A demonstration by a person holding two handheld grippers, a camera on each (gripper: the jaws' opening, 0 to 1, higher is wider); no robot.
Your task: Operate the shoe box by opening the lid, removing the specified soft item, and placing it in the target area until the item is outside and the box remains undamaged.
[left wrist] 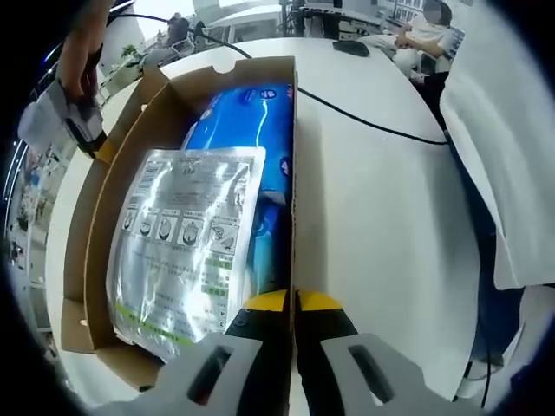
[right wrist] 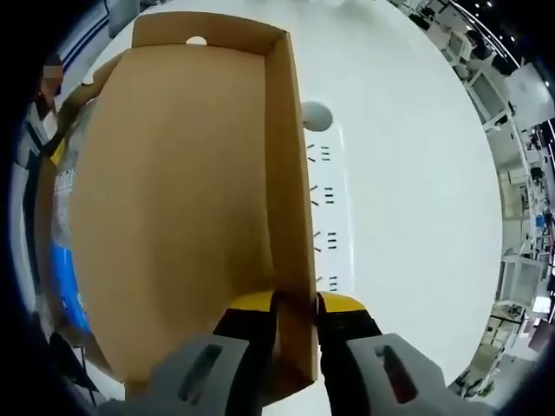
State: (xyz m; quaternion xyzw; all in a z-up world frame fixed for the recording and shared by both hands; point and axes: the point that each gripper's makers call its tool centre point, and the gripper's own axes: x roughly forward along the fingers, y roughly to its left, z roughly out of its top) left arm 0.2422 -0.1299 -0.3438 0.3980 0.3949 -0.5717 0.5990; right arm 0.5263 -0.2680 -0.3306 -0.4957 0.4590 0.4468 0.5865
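The brown cardboard shoe box [left wrist: 290, 130] lies open on the white table. Inside, a silvery printed soft pouch [left wrist: 182, 251] rests on a blue plastic pack [left wrist: 260, 121]. My left gripper [left wrist: 293, 303] is shut on the box's right wall, with one yellow-tipped jaw inside and one outside. The lid [right wrist: 173, 199] is raised, its plain inner face toward the right gripper view. My right gripper [right wrist: 295, 308] is shut on the lid's side flap [right wrist: 290, 173]. A hand holds that right gripper [left wrist: 91, 139] at the box's far left corner. The blue pack [right wrist: 65, 277] peeks out under the lid.
A white power strip [right wrist: 329, 199] lies on the table [left wrist: 381, 225] beside the lid. A black cable [left wrist: 373, 126] crosses the table past the box. White cloth [left wrist: 503, 156] hangs at the right edge. People sit at desks [left wrist: 416, 35] far behind.
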